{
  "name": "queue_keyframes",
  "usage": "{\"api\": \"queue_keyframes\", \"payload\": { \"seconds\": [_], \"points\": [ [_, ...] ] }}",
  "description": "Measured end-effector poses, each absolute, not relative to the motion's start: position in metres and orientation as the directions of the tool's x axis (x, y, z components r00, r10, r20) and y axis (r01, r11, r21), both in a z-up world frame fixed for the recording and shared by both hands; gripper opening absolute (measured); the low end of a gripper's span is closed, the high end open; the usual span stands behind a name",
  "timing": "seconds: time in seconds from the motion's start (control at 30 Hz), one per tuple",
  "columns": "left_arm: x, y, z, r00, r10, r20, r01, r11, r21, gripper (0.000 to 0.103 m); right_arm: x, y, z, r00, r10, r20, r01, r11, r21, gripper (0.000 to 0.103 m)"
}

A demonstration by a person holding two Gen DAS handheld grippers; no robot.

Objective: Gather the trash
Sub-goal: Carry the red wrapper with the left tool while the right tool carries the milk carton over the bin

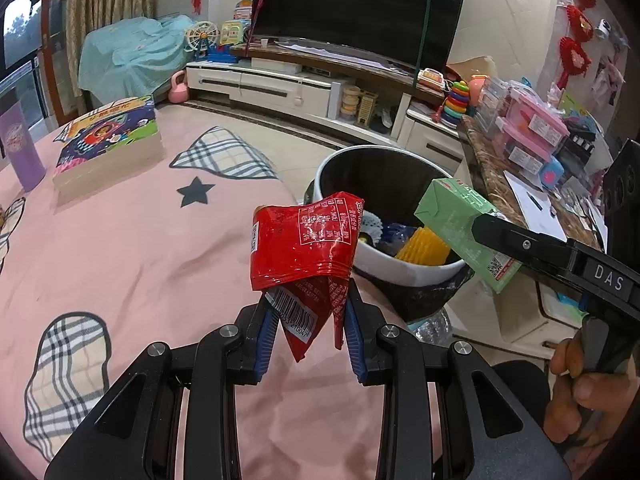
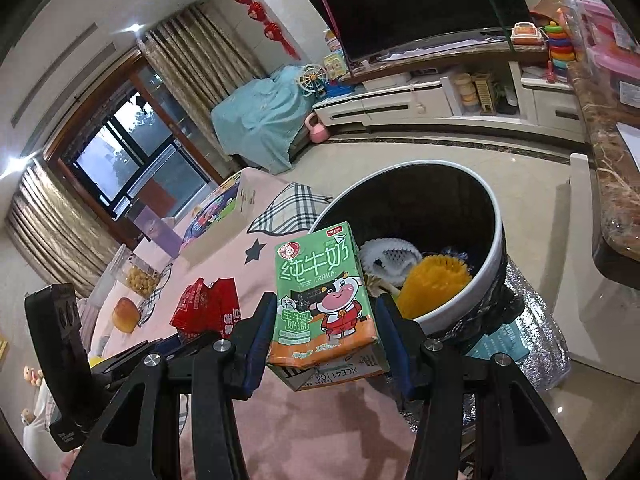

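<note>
Jaws clamp crumpled red wrapper point(image 1: 304, 240), green carton point(image 2: 324, 300) — dented.

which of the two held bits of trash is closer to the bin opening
The green milk carton in the right gripper; it hangs by the bin rim, while the red wrapper is over the pink cloth.

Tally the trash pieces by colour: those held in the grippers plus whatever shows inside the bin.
Red: 1, the wrapper in the left gripper
Green: 1, the milk carton in the right gripper
Yellow: 1, a ridged piece in the bin
White: 1, foam netting in the bin
Total: 4
A dark blue bit in the bin is too unclear to count.
</note>
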State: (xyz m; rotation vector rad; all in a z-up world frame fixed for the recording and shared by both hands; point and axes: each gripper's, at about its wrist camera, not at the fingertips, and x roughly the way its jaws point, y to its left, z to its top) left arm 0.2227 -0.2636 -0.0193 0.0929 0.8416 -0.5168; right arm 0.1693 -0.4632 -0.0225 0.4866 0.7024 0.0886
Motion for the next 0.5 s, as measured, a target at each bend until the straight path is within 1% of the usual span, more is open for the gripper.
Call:
{"api": "queue_keyframes", "payload": {
  "seconds": [0.5],
  "points": [
    [0.235, -0.294, -0.017, 0.538, -0.414, -0.734, 0.503, 0.857, -0.114, 0.029, 0.178, -0.488, -0.022, 0.767, 0.209, -0.606, 0.121, 0.881, 0.458, 0.051]
  ]
}}
